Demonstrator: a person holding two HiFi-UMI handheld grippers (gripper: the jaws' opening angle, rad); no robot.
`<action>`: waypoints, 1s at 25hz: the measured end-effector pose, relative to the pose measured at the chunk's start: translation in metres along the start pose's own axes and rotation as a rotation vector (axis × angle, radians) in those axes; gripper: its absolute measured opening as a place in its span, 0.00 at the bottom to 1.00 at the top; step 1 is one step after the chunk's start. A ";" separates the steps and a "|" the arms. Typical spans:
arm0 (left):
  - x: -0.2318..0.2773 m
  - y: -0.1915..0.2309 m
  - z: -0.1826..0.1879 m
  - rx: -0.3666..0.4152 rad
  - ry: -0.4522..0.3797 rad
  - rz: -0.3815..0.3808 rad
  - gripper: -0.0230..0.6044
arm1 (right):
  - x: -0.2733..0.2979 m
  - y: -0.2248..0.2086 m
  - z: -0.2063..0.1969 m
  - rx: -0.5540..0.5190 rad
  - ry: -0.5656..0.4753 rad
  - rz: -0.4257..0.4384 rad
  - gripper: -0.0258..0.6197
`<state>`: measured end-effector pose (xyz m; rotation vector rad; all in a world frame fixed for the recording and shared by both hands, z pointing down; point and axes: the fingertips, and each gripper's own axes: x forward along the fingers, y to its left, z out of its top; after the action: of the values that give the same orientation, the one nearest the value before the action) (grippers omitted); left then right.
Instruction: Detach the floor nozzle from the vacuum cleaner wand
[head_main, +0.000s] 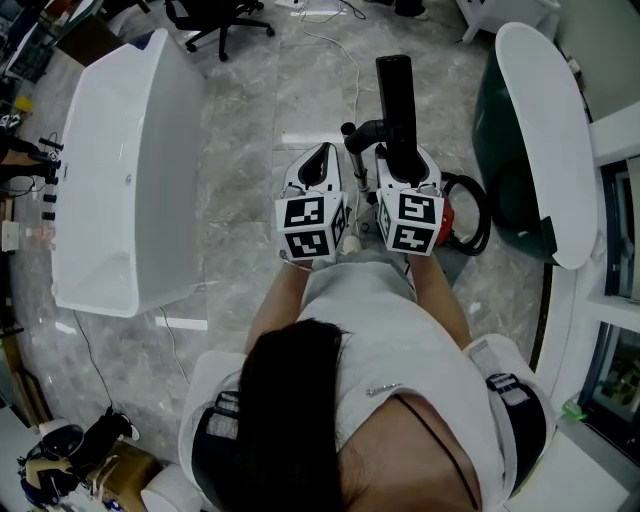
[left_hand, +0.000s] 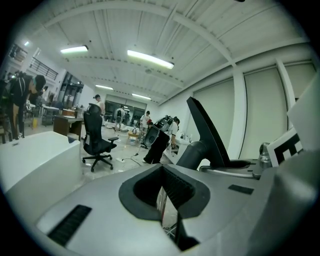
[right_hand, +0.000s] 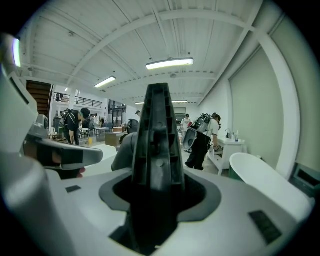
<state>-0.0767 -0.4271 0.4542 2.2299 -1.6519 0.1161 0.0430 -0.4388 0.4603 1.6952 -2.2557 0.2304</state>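
The left gripper has its jaws pressed together with nothing between them. Just beside it, the right gripper has its jaws spread wide and clamped on the black vacuum part, a ribbed upright piece that rises between them; whether this is the nozzle itself or the wand end cannot be told. In the head view, that black piece stands up from a curved black tube just ahead of both grippers.

Low beside the right gripper sits the red vacuum body, with a black hose looped round it. All of this stands on a grey marbled floor, and a thin white cable trails across it farther off.

A white bathtub lies to the left, and a green tub with a white rim lies to the right. Beyond them stands a black office chair, with desks and several people at the far end of the hall. Strip lights run under a white beamed ceiling.
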 end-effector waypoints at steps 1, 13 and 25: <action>0.000 0.000 -0.001 -0.002 0.004 0.001 0.04 | 0.000 0.000 0.000 -0.002 -0.001 0.002 0.39; 0.012 -0.015 -0.004 0.031 0.020 -0.010 0.04 | 0.004 -0.008 -0.006 -0.020 0.010 0.010 0.39; 0.015 -0.005 -0.003 0.048 0.032 0.009 0.04 | 0.012 -0.004 -0.001 -0.032 0.003 0.013 0.39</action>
<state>-0.0672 -0.4386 0.4599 2.2436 -1.6595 0.1946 0.0440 -0.4506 0.4648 1.6640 -2.2565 0.1986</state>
